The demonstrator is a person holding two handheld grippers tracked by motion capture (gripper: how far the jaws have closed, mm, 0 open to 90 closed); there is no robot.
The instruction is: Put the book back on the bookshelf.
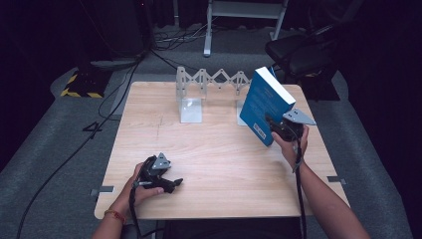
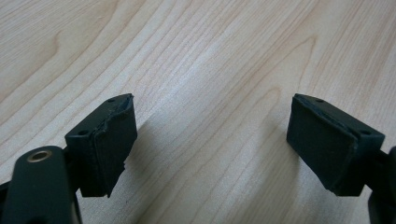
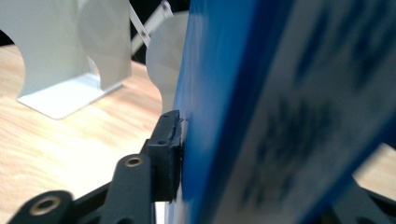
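Blue book point(image 1: 265, 102) is off the table point(image 1: 214, 164), tilted, its lower corner held in the right claw point(image 1: 271, 123) at the far right of the surface, just in front of the white expanding book rack point(image 1: 211, 79). In the right gripper view the book point(image 3: 243, 112) stands between the jaws, and the one black pad point(image 3: 169, 149) that shows lies flat against the cover; the opposite pad is hidden behind the book, so grip is judged from the near side only. The rack's white dividers point(image 3: 70, 51) stand close behind the book, apart from it.

Table: pale wood, carrying the rack at its far edge and otherwise bare around both hands.

Left claw point(image 1: 175, 183) rests low at the near left edge of the table, well apart from the book. In the left gripper view its pads point(image 2: 112, 144) stand wide apart with nothing but wood grain between them.

Step in hand, as judged: carrying the book toward a slot of the rack. The book is not yet between any dividers.

Next move calls for bringing the book upright, lining its spine with a gap between two dividers, and lowering it until its bottom edge sits on the table before the jaws let go. Risk: the tilted book may pivot in a corner grip.
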